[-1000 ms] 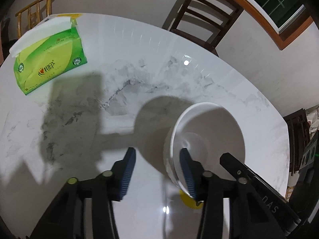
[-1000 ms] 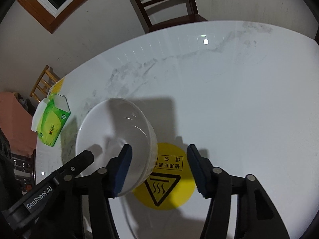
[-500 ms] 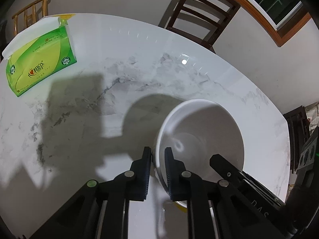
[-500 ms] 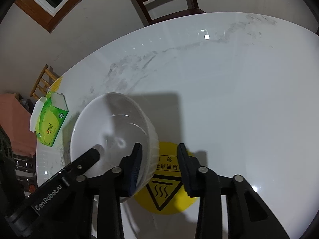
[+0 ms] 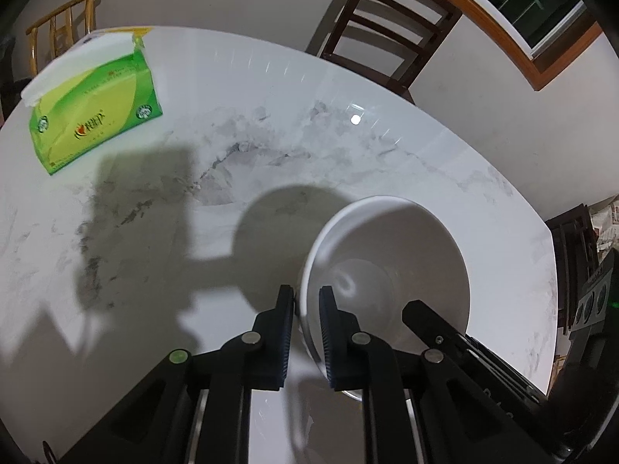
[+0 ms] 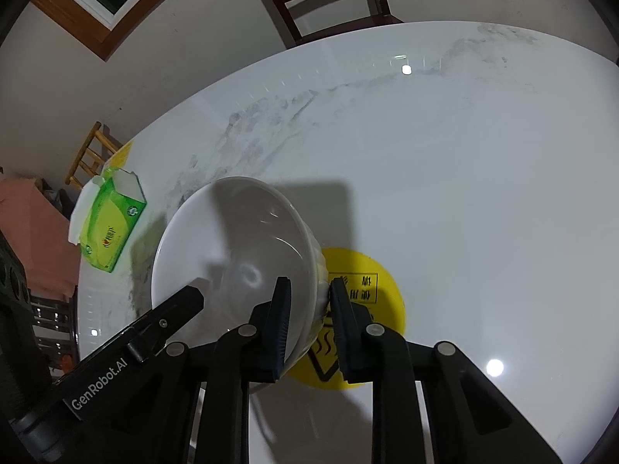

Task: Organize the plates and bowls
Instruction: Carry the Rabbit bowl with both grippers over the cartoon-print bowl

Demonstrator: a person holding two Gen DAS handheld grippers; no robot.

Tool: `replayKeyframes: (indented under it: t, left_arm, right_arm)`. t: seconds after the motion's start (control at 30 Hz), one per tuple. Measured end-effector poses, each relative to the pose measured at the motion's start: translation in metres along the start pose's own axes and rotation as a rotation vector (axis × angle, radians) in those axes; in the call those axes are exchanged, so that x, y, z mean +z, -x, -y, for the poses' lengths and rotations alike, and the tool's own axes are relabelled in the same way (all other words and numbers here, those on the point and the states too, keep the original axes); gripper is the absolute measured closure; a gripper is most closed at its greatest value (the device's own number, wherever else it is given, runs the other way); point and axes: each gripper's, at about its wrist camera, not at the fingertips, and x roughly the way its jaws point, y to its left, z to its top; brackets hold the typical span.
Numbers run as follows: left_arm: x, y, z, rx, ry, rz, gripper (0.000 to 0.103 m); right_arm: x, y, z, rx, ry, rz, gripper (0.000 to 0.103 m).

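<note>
Left wrist view showed the left gripper [image 5: 306,301] with its jaws drawn in on the near-left rim of a white bowl [image 5: 390,259], one finger [image 5: 284,332] outside the wall and the other inside, pinching the rim between them. The bowl sat at the near right of the round white marble table [image 5: 271,147]. Whether its base touched the tabletop could not be told. A black finger of the other gripper lay over the bowl's near-right edge.

In the right wrist view the right gripper [image 6: 305,290] had its jaws closed on the opposite side of the same bowl [image 6: 232,247], the left finger [image 6: 278,321] inside the bowl and the right one pressed against the outer wall. Just right of the bowl, and partly under it, a yellow round sticker [image 6: 371,266] with a black heat-warning triangle lay flat on the table [image 6: 464,174].

A green tissue box [image 5: 93,116] stood at the far left of the table, well apart from the bowl, with white tissue showing at its top. A dark wooden chair [image 5: 387,34] stood beyond the far edge, and a lighter wooden chair [image 5: 62,27] stood behind the tissue box. A wood-framed window [image 5: 514,11] was at the far right of the wall.
</note>
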Motion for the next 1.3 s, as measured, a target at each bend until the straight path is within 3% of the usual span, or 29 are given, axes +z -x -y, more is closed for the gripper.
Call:
replayKeyframes:
  t: [0.37, 0.83, 1.3]
  left_arm:
    - [-0.022, 0.048, -0.003, -0.003, -0.003, 0.051, 0.089]
    - [-0.080, 0.127, 0.000, 0.007, -0.035, 0.135, 0.089]
    - [-0.171, 0.160, 0.039, -0.014, -0.141, 0.147, 0.089]
  right_arm:
    - [-0.024, 0.045, -0.018, 0.022, 0.032, 0.053, 0.083]
    - [-0.081, 0.112, -0.040, 0.065, 0.086, 0.127, 0.083]
    - [-0.153, 0.171, 0.006, 0.068, 0.067, 0.199, 0.083]
